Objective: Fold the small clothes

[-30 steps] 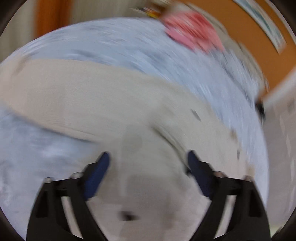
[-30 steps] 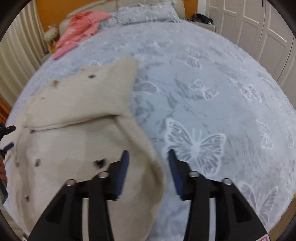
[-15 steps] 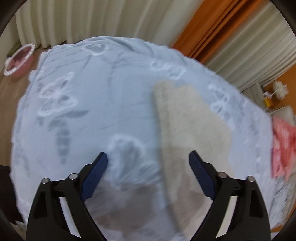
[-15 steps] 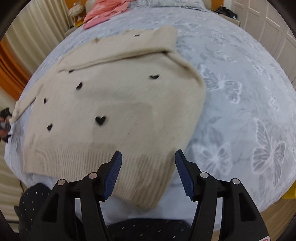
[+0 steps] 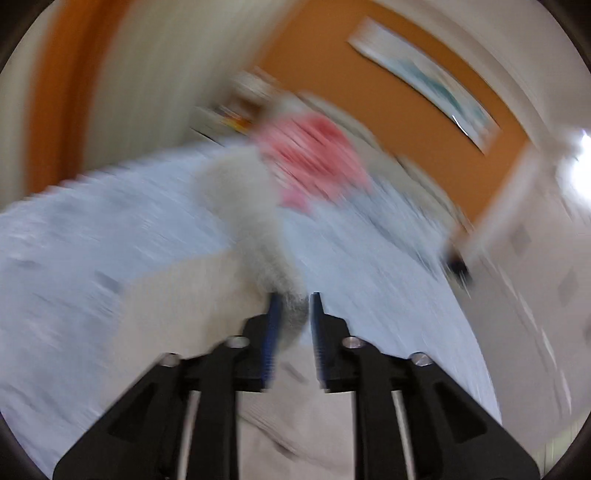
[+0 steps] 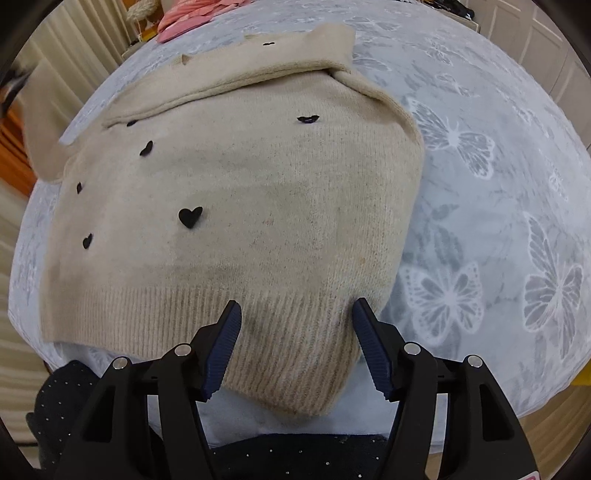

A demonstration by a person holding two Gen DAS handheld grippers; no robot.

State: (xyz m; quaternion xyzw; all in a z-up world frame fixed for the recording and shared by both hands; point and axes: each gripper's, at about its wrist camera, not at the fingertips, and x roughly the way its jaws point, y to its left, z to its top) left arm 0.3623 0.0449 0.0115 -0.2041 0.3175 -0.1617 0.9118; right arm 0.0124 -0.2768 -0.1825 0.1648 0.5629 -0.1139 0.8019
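Observation:
A beige knitted sweater (image 6: 258, 206) with small black hearts lies flat on the bed, one sleeve (image 6: 258, 62) folded across its top. My right gripper (image 6: 297, 305) hovers open over the ribbed hem (image 6: 288, 343) near the sweater's lower right corner, with hem fabric below the gap. In the blurred left wrist view my left gripper (image 5: 294, 295) has its jaws closing on the cuff of the other sleeve (image 5: 251, 206), which stretches away from the fingers. That raised sleeve (image 6: 40, 122) shows as a blur at the far left of the right wrist view.
The pale blue bedspread (image 6: 480, 184) with white butterflies stretches to the right. Pink clothes (image 6: 192, 11) lie at the far end of the bed (image 5: 314, 162). A person's dark dotted clothing (image 6: 295, 458) is at the near edge. Orange wall and white doors stand behind.
The left gripper's jaws narrowed from wide apart onto the sleeve cuff, and its view swung up toward the head of the bed. The right gripper came down to the hem and widened slightly.

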